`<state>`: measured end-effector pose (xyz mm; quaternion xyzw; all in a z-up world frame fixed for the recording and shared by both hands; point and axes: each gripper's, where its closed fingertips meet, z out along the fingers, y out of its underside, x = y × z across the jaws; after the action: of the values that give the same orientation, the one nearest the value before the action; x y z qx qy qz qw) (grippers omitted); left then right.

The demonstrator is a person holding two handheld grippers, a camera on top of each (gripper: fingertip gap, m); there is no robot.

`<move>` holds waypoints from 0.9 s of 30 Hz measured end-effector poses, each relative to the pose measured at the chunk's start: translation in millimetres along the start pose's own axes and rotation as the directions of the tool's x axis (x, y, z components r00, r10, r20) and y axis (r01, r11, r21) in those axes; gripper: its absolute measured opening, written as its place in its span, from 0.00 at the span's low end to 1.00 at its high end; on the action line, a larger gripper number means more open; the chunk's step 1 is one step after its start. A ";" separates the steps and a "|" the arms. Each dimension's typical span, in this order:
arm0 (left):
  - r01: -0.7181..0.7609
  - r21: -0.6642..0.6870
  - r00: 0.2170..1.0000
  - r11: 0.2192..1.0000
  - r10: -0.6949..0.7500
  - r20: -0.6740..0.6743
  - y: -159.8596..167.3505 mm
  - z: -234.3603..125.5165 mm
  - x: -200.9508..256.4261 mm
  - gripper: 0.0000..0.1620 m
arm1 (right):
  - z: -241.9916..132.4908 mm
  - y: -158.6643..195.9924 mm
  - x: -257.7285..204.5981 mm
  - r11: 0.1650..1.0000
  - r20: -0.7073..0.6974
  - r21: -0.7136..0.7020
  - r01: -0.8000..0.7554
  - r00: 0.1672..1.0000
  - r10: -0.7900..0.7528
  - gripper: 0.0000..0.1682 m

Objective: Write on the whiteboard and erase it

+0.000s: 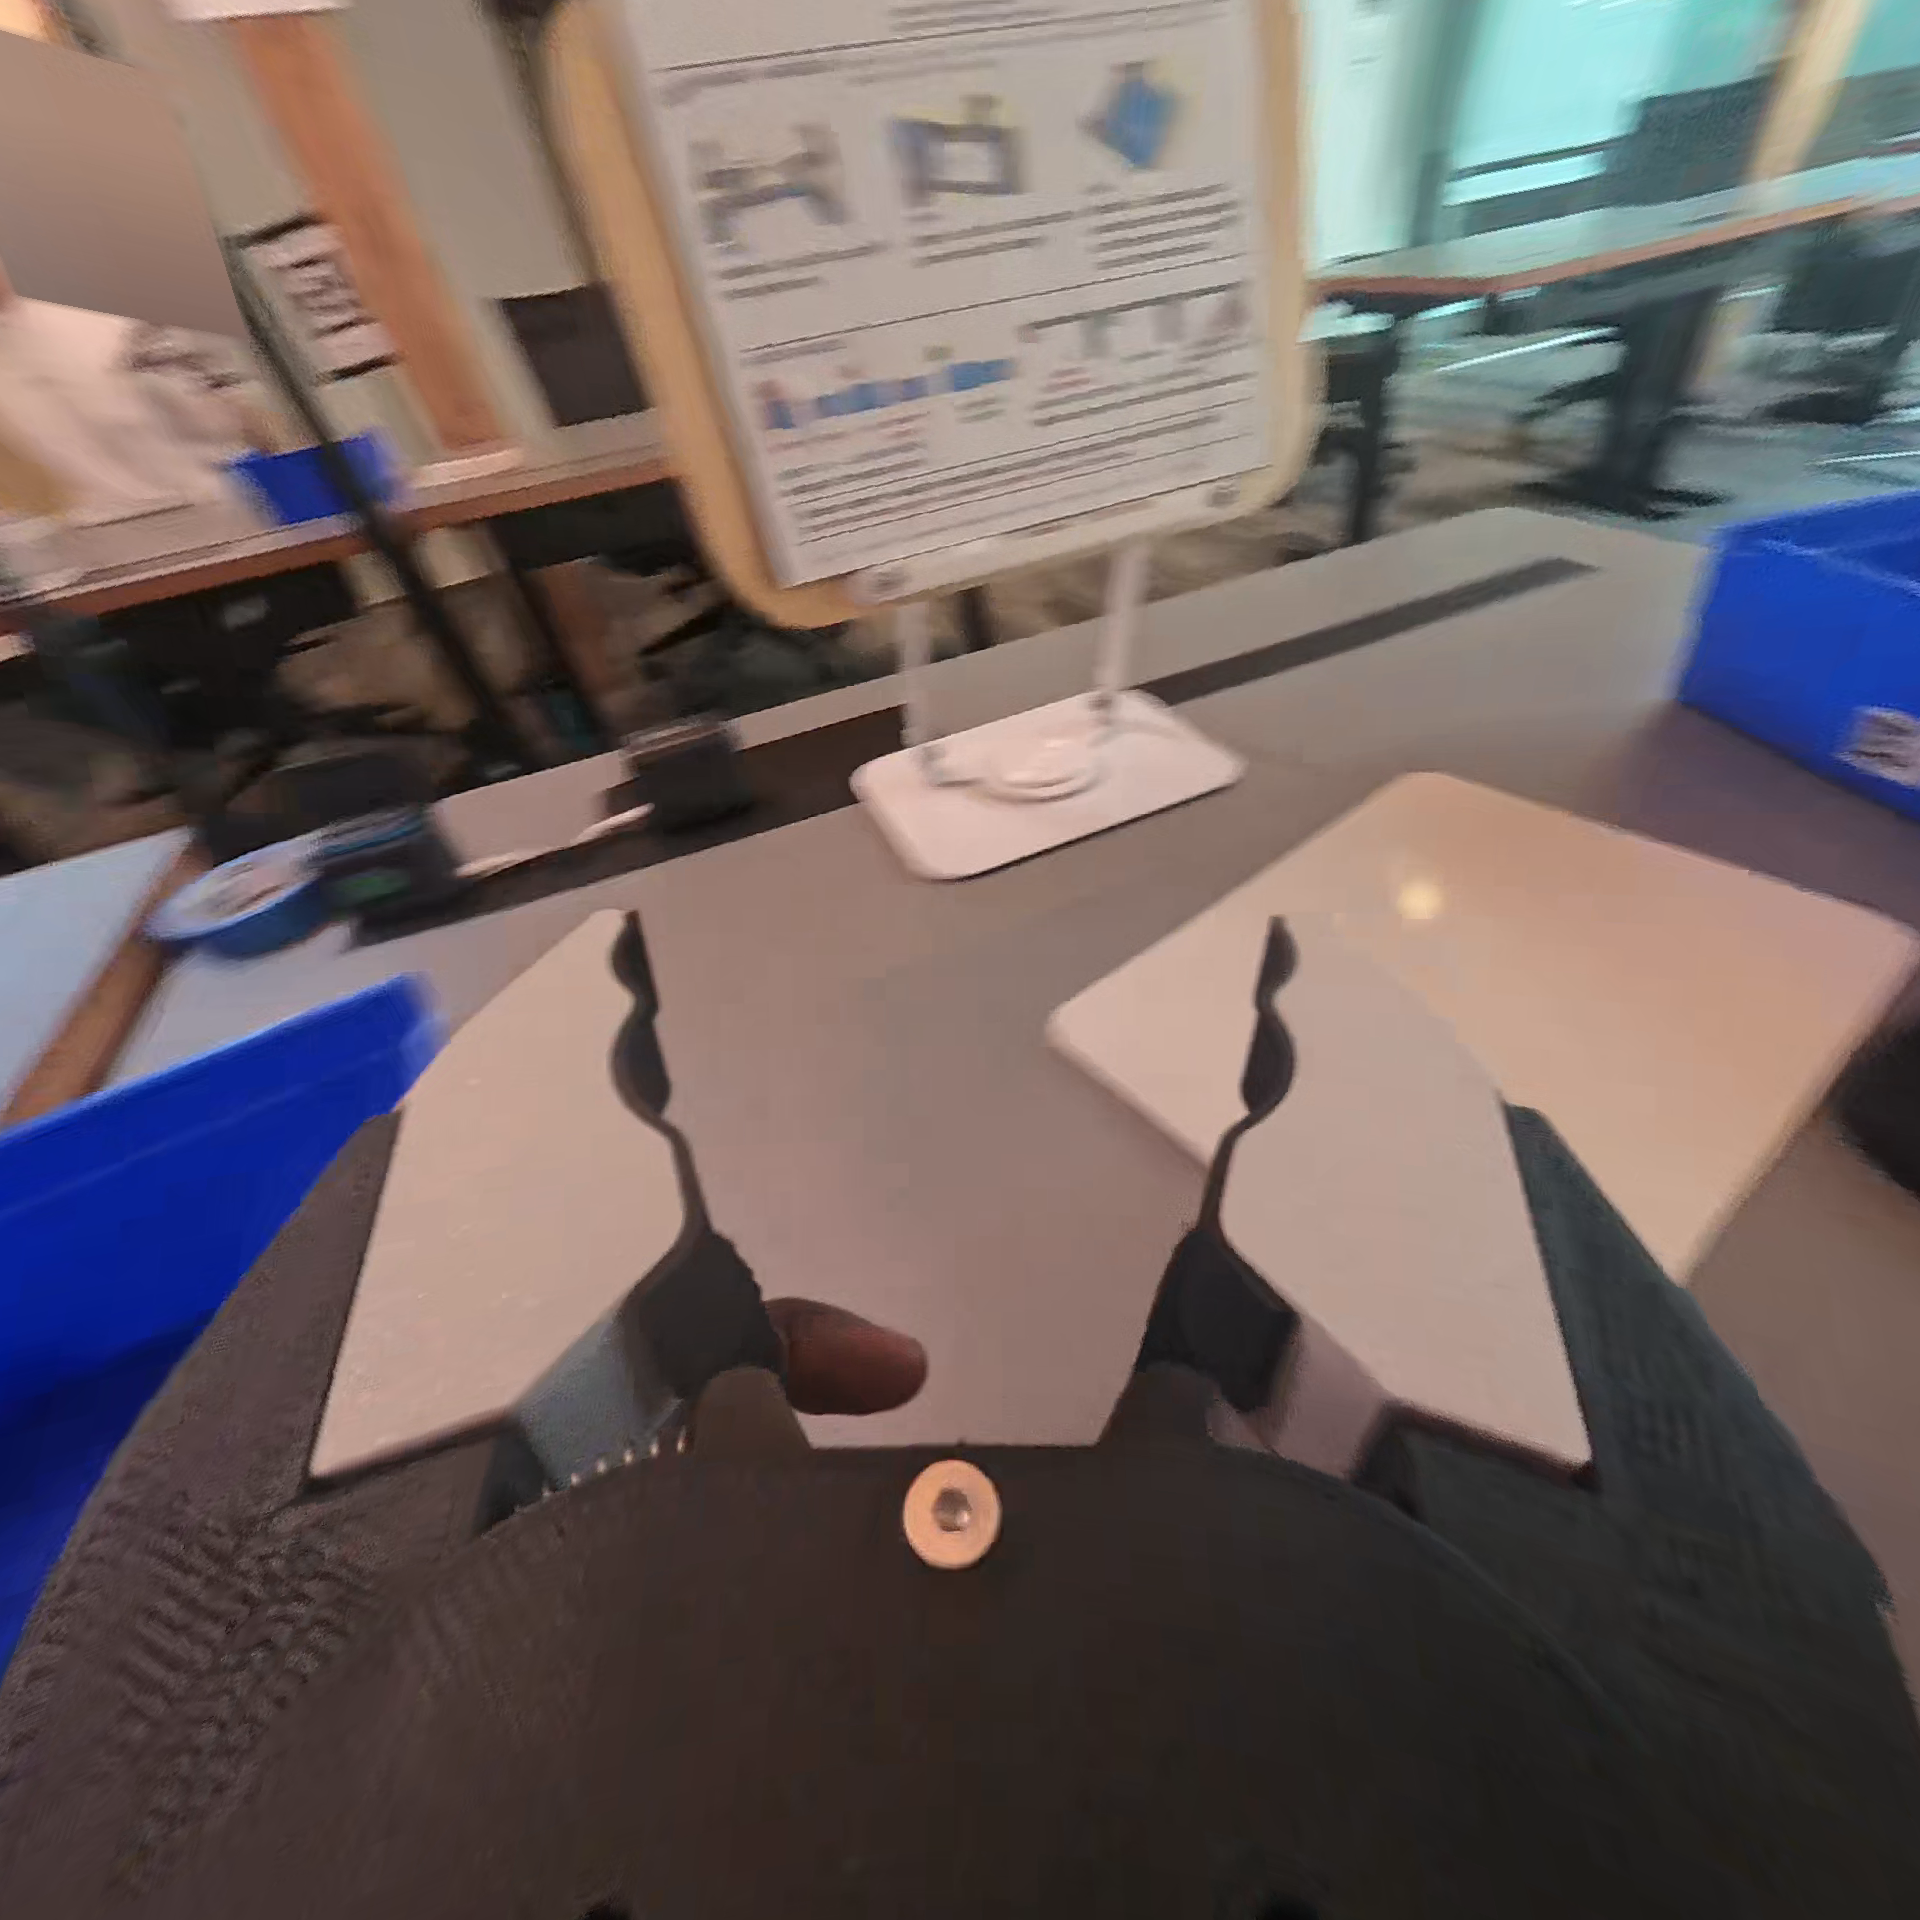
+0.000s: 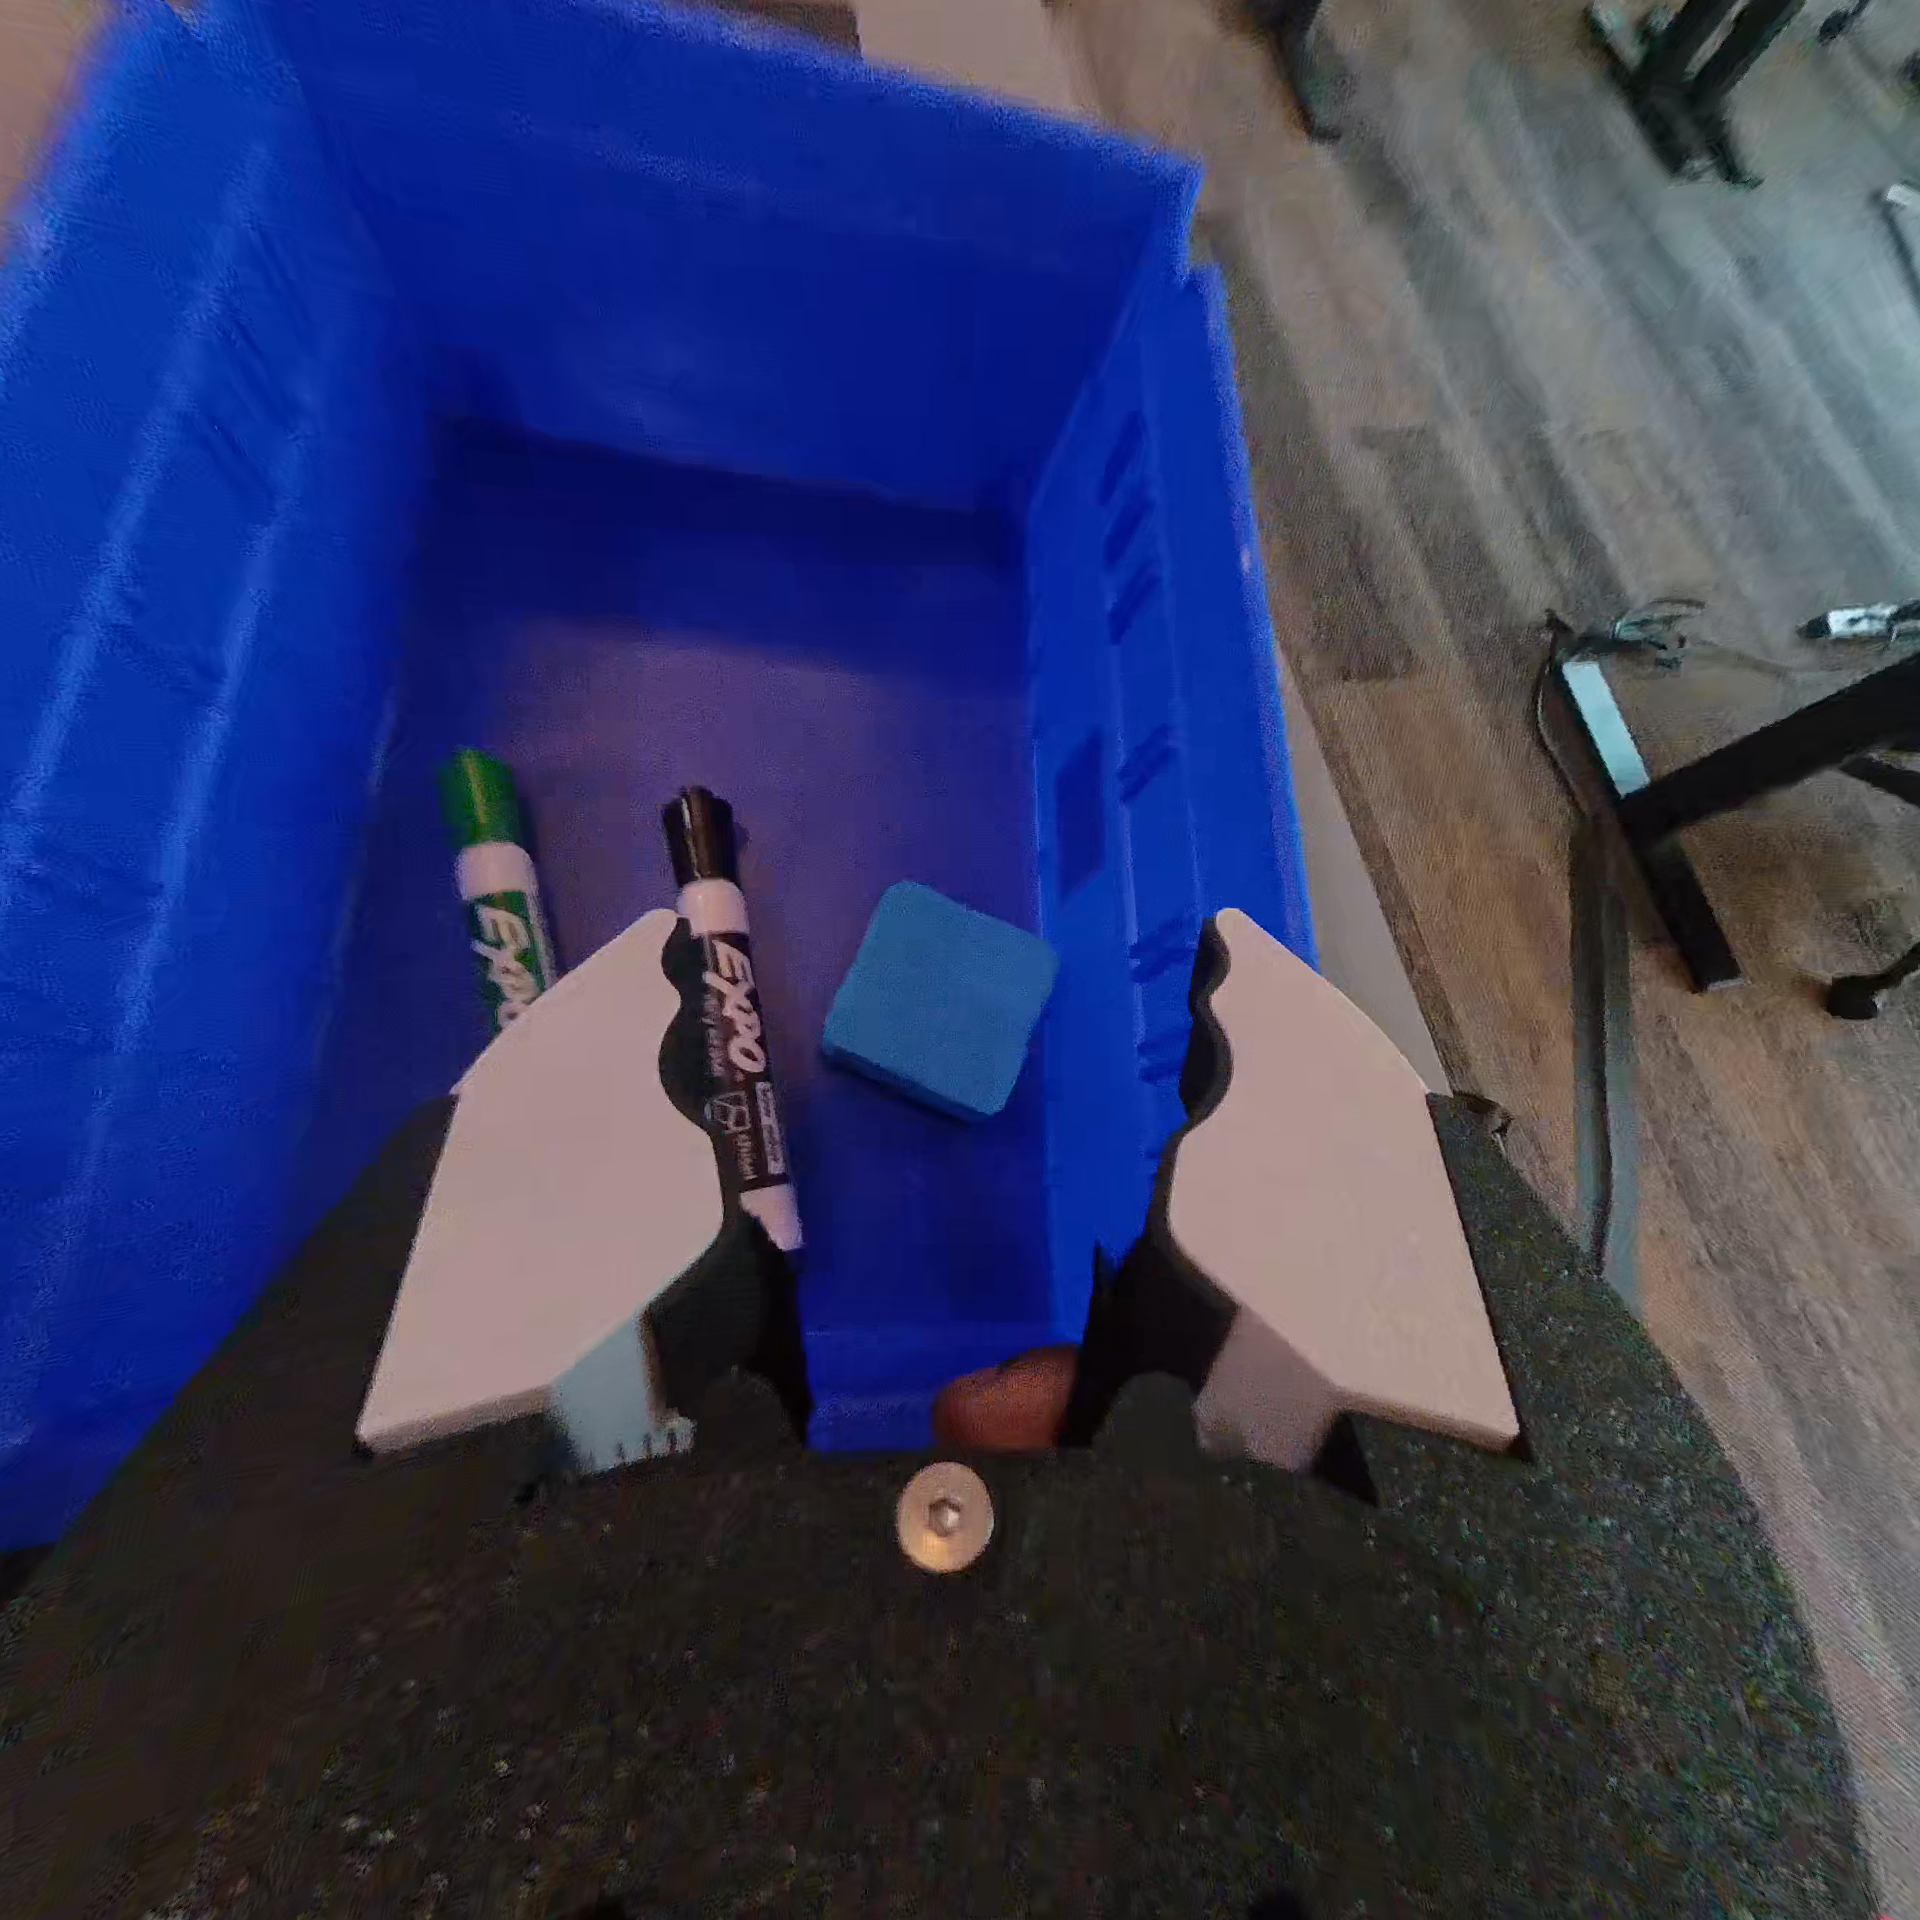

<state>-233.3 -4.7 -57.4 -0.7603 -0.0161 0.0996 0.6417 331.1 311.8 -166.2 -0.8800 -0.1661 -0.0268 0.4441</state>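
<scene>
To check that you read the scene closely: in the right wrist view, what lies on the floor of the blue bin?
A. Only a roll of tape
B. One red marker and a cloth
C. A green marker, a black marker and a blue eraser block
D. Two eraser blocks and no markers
C: the blue bin holds a green marker, a black marker and a blue eraser block, under the open right claw.

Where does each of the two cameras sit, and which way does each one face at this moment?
Left wrist view: on the left gripper, facing forward across the grey table at the small whiteboard and a sign stand; open fingers and a fingertip show.
Right wrist view: on the right gripper, tilted down into a blue bin holding a green marker, black marker and blue eraser; open fingers and a fingertip show.
Shared: no one thing surely; blue bins appear in both.
</scene>
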 end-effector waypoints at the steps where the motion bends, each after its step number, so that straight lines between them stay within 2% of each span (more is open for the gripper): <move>1: 0.002 -0.028 0.995 1.000 0.001 0.101 6.5 -12.1 -19.5 0.71 | -14.1 -10.6 -7.3 0.995 0.031 0.087 -0.041 0.999 0.038 0.55; 4: 0.027 -0.128 0.942 0.991 0.018 0.334 34.0 -46.7 -64.9 0.74 | -62.4 -31.5 -58.6 0.941 0.282 0.278 -0.193 0.953 0.112 0.58; 7: 0.076 -0.203 0.928 0.976 0.006 0.372 58.1 -54.6 -79.1 0.72 | -91.2 -26.5 -118.8 0.918 0.455 0.328 -0.222 0.889 0.052 0.60; 11: 0.094 -0.314 0.943 0.945 0.016 0.332 90.4 -42.9 -75.9 0.71 | -79.4 6.6 -184.8 0.969 0.509 0.245 -0.025 0.854 -0.107 0.69; 14: 0.101 -0.344 0.947 0.933 0.015 0.320 103.3 -34.6 -73.8 0.70 | -63.5 14.0 -200.4 0.975 0.465 0.220 0.036 0.874 -0.137 0.69; 17: 0.087 -0.392 0.964 0.916 0.021 0.264 110.7 -35.4 -63.9 0.59 | -52.5 22.0 -194.0 0.970 0.343 0.199 0.138 0.918 -0.201 0.62; 20: 0.057 -0.470 0.949 0.881 0.098 0.299 121.5 -42.2 -71.5 0.46 | -42.2 27.1 -178.0 0.972 0.236 0.175 0.159 0.951 -0.199 0.48; 22: 0.071 -0.546 0.947 0.835 0.114 0.299 140.4 -45.6 -77.4 0.32 | -33.8 35.7 -172.9 0.976 0.219 0.130 0.175 0.955 -0.201 0.38; 24: 0.067 -0.540 0.935 0.839 0.136 0.328 147.0 -45.2 -88.5 0.12 | -27.8 38.1 -161.2 0.971 0.151 0.124 0.206 0.963 -0.223 0.16; 25: 0.090 -0.529 0.923 0.844 0.128 0.362 146.8 -46.5 -93.7 0.09 | -27.8 35.6 -155.8 0.965 0.119 0.144 0.220 0.964 -0.238 0.06; 26: 0.093 -0.522 0.905 0.848 0.147 0.399 144.6 -49.1 -100.2 0.03 | -29.0 33.8 -154.8 0.964 0.120 0.152 0.217 0.964 -0.236 0.06; 27: 0.085 -0.517 0.910 0.851 0.145 0.388 142.8 -48.7 -99.2 0.03 | -30.1 32.2 -153.7 0.964 0.116 0.151 0.219 0.965 -0.237 0.05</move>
<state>-336.9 -92.3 -176.6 -0.8675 -0.1656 0.2599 0.3905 199.4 228.9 -202.8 -0.8224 -0.2971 -0.0077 0.4852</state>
